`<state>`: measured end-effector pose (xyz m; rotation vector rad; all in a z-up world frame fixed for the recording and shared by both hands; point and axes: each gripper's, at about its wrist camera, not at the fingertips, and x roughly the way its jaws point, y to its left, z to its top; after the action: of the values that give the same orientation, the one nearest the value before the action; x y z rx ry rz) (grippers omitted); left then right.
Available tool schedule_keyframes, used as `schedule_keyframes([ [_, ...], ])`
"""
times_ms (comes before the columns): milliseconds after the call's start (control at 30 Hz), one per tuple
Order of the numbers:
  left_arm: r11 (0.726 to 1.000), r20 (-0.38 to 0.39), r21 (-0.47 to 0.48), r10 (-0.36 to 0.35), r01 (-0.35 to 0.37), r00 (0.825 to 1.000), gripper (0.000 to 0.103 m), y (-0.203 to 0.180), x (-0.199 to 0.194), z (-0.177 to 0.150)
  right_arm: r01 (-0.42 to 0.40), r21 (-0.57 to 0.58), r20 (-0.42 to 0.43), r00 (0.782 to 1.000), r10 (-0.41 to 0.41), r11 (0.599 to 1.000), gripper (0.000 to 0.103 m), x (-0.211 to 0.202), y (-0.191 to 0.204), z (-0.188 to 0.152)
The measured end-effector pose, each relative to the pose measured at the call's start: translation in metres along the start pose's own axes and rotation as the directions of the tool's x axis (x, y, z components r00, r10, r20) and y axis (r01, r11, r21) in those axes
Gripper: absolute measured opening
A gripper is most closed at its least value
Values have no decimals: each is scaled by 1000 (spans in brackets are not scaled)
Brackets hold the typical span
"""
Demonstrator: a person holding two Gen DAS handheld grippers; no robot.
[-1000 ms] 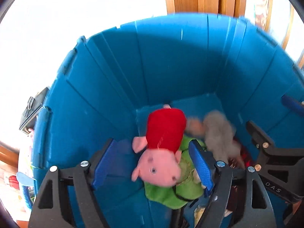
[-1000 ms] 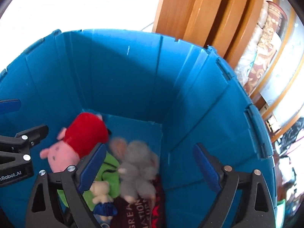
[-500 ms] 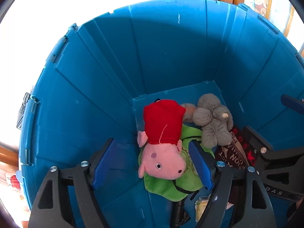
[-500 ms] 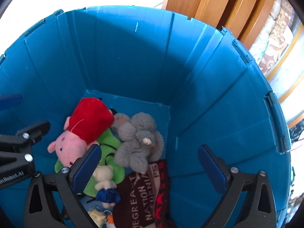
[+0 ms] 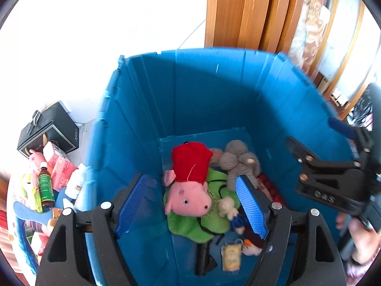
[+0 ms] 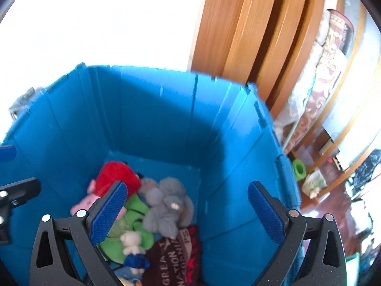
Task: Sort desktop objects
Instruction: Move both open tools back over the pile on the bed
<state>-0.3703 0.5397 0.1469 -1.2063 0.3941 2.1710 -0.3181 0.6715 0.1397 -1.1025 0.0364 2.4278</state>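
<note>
desktop objects sorted so far, like the pink plush pig in red [image 5: 188,190], lie in the deep blue plastic bin [image 5: 142,124]; my left gripper [image 5: 190,207] and right gripper [image 6: 188,212] hang wide open and empty above; next grab sits at nine o'clock.

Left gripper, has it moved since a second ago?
Yes. The left gripper has pulled up out of the blue bin, whose rim now sits lower in its view.

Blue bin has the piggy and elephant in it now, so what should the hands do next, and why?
Probably swing the left gripper to the pile beside the bin for the bottle: both sets of jaws are open and empty.
</note>
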Motion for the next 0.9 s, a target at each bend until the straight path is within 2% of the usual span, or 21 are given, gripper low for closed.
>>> schedule_keyframes([
  [200,995,70,-37,-84,87,994,77,33,-75,-9,45,-64,108,993,-38,997,103,-61,24,-1],
  [367,994,167,-40,-96,104,981,77,57,-126,-30,36,-104,178,984,-17,994,103,-116,52,-5],
  [500,993,227,-49,-95,109,969,77,82,-148,-56,39,-124,242,970,-8,991,103,-153,77,-13],
  [600,993,270,-73,-72,95,960,77,105,-158,-78,28,-152,285,958,16,988,103,-175,104,-23],
  [700,994,340,-100,-16,53,940,77,132,-170,-106,6,-175,314,948,50,984,103,-189,133,-32],
  [833,987,418,-163,65,5,906,77,173,-187,-144,-19,-199,328,941,85,980,103,-197,173,-44],
  [900,980,453,-197,122,-35,883,77,194,-193,-163,-38,-207,338,935,108,978,103,-203,194,-49],
])
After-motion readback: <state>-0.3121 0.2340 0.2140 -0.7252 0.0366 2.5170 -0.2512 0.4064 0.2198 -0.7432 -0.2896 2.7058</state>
